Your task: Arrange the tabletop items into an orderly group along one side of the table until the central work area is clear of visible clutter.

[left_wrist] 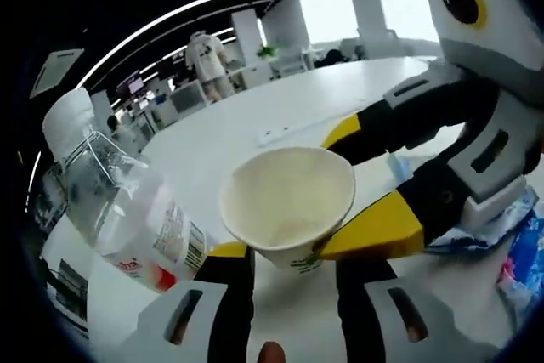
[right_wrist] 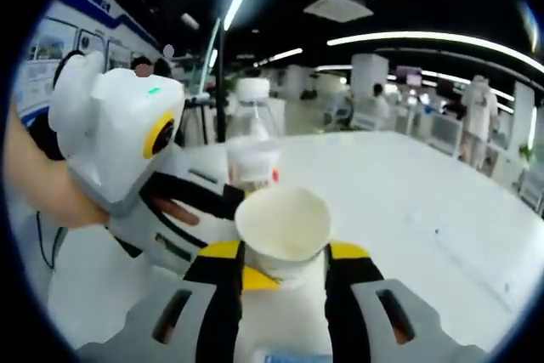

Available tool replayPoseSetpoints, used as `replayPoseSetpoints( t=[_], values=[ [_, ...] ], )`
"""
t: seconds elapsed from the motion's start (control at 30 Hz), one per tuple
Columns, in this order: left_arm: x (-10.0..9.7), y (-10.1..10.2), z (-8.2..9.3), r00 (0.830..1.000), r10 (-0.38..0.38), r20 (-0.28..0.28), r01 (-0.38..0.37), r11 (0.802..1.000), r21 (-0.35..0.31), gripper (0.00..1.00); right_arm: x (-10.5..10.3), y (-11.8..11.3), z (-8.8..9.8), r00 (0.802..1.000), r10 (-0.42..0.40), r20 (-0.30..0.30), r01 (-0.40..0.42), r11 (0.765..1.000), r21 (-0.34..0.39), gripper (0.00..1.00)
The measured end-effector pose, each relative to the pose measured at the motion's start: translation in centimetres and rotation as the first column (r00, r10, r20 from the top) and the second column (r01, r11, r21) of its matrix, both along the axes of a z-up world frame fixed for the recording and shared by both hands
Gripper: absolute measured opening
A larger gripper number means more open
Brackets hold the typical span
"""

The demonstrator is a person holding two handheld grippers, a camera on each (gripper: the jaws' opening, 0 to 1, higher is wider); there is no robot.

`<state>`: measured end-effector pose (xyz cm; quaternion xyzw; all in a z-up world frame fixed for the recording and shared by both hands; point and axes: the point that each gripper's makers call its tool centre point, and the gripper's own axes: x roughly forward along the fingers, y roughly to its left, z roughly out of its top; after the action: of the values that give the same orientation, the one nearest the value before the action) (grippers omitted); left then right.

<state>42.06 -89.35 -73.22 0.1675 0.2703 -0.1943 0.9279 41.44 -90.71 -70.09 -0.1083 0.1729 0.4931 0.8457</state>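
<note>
One paper cup (left_wrist: 288,206), one clear plastic bottle (left_wrist: 115,197), two grippers. In the left gripper view the cup sits low center, mouth open toward the camera, upright on the white table (left_wrist: 280,116); the left gripper (left_wrist: 283,254) has its fingers on either side of the cup base, and the right gripper (left_wrist: 374,180) comes in from the right with yellow-tipped fingers straddling the same cup – cannot tell if either pair actually presses it. Bottle at left of frame, white cap up, long axis tilted up-left in the picture, red-and-white label low. Blue-and-white wrappers (left_wrist: 518,248) at the right edge. In the right gripper view the cup (right_wrist: 283,229) is between the right gripper (right_wrist: 285,261) fingers, bottle (right_wrist: 252,146) standing just behind it, left gripper (right_wrist: 183,201) at left held by a hand (right_wrist: 42,180). Room – open office, strip ceiling lights, a few people standing in the background.
</note>
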Motion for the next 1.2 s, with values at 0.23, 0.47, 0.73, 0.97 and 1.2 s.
replayPoseSetpoints(
  t=[0.23,0.47,0.73,0.97,1.2],
  values=[
    [0.0,0.9,-0.3,0.997,0.071,-0.018,-0.072,0.995,-0.065,0.35,0.1,0.7,-0.1,0.999,-0.03,-0.029,0.03,0.999,0.023,0.33],
    [-0.3,1.1,-0.7,0.989,0.137,-0.058,-0.144,0.979,-0.142,0.34,0.3,0.7,-0.2,0.997,-0.053,-0.056,0.055,0.998,0.037,0.33],
    [-0.9,1.5,-1.0,0.982,0.175,-0.078,-0.187,0.964,-0.19,0.32,0.3,1.2,0.0,0.995,-0.063,-0.082,0.069,0.996,0.065,0.34],
    [-1.2,1.8,-1.4,0.974,0.206,-0.099,-0.223,0.948,-0.228,0.35,-0.1,1.3,-0.4,0.992,-0.066,-0.107,0.072,0.996,0.057,0.33],
    [-1.5,1.6,-1.4,0.971,0.215,-0.106,-0.236,0.937,-0.259,0.39,0.0,0.9,-0.2,0.99,-0.087,-0.112,0.093,0.994,0.048,0.36]
  ],
)
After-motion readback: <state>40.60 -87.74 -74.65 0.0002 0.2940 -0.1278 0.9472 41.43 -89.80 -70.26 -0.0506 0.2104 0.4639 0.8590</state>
